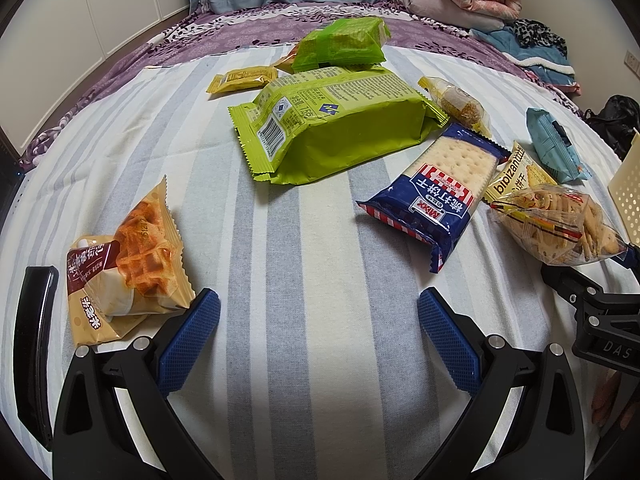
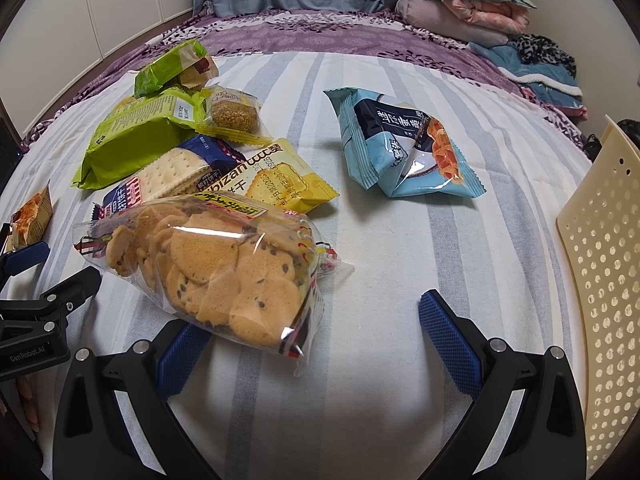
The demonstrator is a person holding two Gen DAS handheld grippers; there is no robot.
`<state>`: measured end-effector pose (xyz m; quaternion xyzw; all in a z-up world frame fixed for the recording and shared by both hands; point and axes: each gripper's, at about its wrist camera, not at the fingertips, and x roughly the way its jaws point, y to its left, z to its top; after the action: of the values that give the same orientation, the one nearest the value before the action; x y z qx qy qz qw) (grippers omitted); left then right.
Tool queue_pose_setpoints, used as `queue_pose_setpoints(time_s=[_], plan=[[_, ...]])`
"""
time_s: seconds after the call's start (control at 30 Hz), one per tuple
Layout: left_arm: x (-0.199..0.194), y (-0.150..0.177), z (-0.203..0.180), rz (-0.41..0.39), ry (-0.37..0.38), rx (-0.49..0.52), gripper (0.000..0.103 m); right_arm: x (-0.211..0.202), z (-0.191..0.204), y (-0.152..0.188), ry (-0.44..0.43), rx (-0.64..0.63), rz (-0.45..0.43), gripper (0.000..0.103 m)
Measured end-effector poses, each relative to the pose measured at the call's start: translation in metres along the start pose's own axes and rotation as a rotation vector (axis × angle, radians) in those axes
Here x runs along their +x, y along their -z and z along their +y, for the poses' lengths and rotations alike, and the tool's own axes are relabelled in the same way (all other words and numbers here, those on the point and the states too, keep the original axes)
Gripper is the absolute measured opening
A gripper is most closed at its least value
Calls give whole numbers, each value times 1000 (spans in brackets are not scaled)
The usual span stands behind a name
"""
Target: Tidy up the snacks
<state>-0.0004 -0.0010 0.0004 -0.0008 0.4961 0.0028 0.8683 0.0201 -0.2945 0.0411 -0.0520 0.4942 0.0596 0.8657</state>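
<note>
We hold our left gripper [image 1: 319, 312] wide open and empty over the blue-and-white striped bed sheet [image 1: 312, 240]. At its ten o'clock, just beside the left finger, lies a tan waffle packet [image 1: 128, 256]. At twelve o'clock sits a large lime-green foil snack bag [image 1: 336, 128], with a smaller green packet [image 1: 344, 44] beyond it. At one o'clock lies a navy soda-cracker packet [image 1: 436, 196].

Our right gripper [image 2: 316, 316] is also spread wide, gripping nothing. A clear plastic bag of chocolate-chip cookies [image 2: 224, 272] lies at its eleven o'clock, its near end resting over the left finger [image 2: 180, 360]. Behind it is a yellow biscuit packet [image 2: 276, 180]. A light-blue snack pouch [image 2: 404, 148] lies apart at one o'clock. A cream perforated plastic basket [image 2: 604, 264] stands at three o'clock.
</note>
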Motion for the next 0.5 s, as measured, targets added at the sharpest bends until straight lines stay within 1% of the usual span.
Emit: queue_pose_setpoints(time_s=[0.5], plan=[[0, -2, -4, 1, -1, 1, 101, -2, 4, 0, 5, -4, -1, 98]])
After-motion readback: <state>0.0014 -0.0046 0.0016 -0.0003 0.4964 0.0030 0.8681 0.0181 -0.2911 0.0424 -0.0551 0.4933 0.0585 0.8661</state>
